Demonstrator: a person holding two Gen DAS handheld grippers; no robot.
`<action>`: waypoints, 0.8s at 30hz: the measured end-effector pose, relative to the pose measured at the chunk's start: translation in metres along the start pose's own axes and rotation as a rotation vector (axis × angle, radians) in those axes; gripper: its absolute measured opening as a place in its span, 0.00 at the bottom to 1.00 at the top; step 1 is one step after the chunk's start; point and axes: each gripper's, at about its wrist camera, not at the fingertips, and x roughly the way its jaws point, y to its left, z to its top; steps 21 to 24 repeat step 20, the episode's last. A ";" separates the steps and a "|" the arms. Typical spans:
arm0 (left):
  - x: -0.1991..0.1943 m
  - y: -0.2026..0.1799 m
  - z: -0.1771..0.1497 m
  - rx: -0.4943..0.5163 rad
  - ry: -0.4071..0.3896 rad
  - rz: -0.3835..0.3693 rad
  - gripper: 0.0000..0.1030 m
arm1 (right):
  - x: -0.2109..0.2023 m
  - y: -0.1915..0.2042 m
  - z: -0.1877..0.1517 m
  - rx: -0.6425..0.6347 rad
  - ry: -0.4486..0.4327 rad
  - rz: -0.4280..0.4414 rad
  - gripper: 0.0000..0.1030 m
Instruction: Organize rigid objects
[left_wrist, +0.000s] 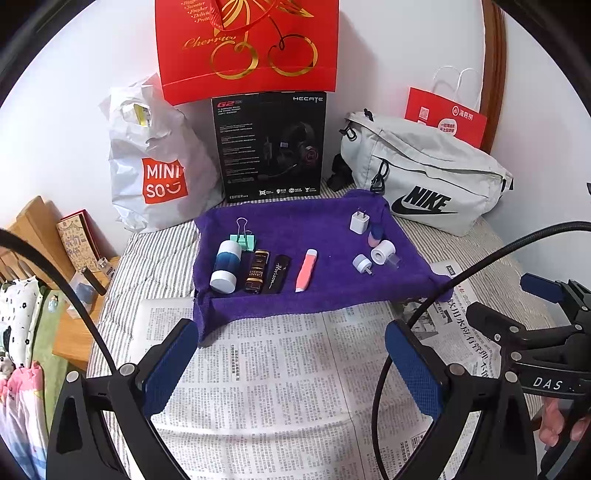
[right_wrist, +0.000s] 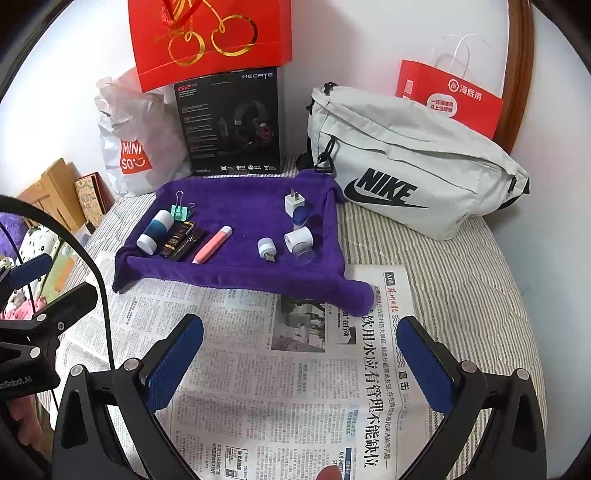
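On the purple towel (left_wrist: 306, 236) ahead of the left hand-held gripper (left_wrist: 291, 365), a white-and-blue bottle (left_wrist: 226, 266), two dark tubes (left_wrist: 266, 272) and a pink pen (left_wrist: 306, 269) are lined up left; a white charger (left_wrist: 359, 221) and small white caps (left_wrist: 373, 256) are clustered right.

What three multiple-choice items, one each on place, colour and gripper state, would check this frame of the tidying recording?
1. Where does the mint binder clip lie on the purple towel?
A. in the far left part, behind the blue and white tube
B. beside the white charger plug
C. on the newspaper

2. What colour is the pen-shaped stick near the towel's middle?
A. green
B. pink
C. black

3. How do the left gripper and right gripper stand?
A. both shut on items
B. one holds the plug
C. both open, holding nothing

Answers: 1 A, the clip sits just behind the tube. 2 B, its body is pink. 3 C, both hover over the newspaper with fingers spread.
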 end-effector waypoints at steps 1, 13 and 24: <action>0.000 0.000 0.000 0.000 0.001 -0.003 0.99 | 0.000 0.000 0.000 0.000 0.000 0.000 1.00; 0.001 0.002 0.000 0.000 0.004 -0.002 0.99 | 0.000 0.000 -0.001 0.000 0.001 0.001 1.00; 0.002 0.002 -0.001 -0.004 0.002 -0.013 0.99 | 0.001 0.002 -0.002 -0.004 0.006 0.002 1.00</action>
